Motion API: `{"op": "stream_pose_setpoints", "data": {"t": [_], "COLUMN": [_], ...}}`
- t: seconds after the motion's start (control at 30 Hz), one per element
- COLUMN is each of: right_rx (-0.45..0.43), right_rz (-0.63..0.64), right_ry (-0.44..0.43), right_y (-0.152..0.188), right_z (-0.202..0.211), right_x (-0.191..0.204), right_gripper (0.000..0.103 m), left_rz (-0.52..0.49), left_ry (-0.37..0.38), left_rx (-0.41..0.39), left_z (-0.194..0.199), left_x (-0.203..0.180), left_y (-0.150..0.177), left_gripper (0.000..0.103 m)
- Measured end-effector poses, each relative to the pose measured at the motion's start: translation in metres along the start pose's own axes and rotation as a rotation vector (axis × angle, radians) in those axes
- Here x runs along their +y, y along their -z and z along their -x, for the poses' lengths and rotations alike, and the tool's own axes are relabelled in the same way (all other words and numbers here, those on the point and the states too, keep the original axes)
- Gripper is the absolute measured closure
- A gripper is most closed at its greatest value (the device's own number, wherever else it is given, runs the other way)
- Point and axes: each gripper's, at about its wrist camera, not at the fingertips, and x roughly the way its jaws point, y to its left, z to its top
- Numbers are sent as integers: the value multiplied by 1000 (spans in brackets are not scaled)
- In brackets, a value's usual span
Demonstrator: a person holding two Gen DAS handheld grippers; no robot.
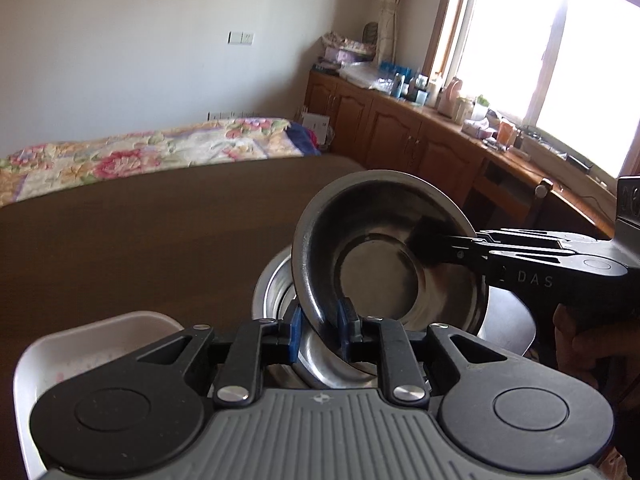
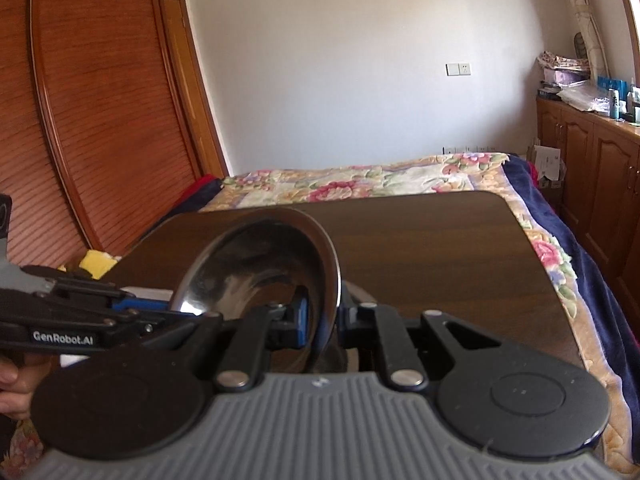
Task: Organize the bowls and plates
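Both claws, left (image 1: pixel 318 330) and right (image 2: pixel 322 326), pinch one steel bowl's (image 1: pixel 384 240) rim.

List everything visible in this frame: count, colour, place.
steel bowl: one, silver, tilted, gripped at its rim by both grippers
second steel bowl: one, silver, on the table beneath the tilted one
white dish: one, white, near left on the table
table: one, dark brown
bed cover: one, floral, beyond the table
cabinets: brown wood, under the window, cluttered top
wardrobe: reddish wood, louvred
left gripper: black, blue pads
right gripper: black, blue pads
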Motion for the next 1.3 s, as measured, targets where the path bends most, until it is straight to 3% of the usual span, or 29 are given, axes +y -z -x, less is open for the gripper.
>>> {"op": "stream_pose_setpoints", "data": {"t": [0.2,0.53,0.83,0.93,1.3], "right_rx": [16,9,2,-4,-51], "right_rz": [30,201,231,252,250], "right_ry": [9,98,106,105,101], "right_y": [9,22,21,22,23], "right_z": [-4,-6,-6,-6,0], "right_x": [5,24,27,29,33], "right_gripper": [87,85,82,79,73], "left_rz": [4,-35,0,9,-6], "left_ry": [-12,-46,-37,-28,-45], "left_rx": [13,26,15,6,-43], "left_z": [-2,-12,-11,-7,6], "left_x": [5,2,6,10,6], "left_y": [3,13,14,15,18], "left_gripper": [83,83,83,75,66]}}
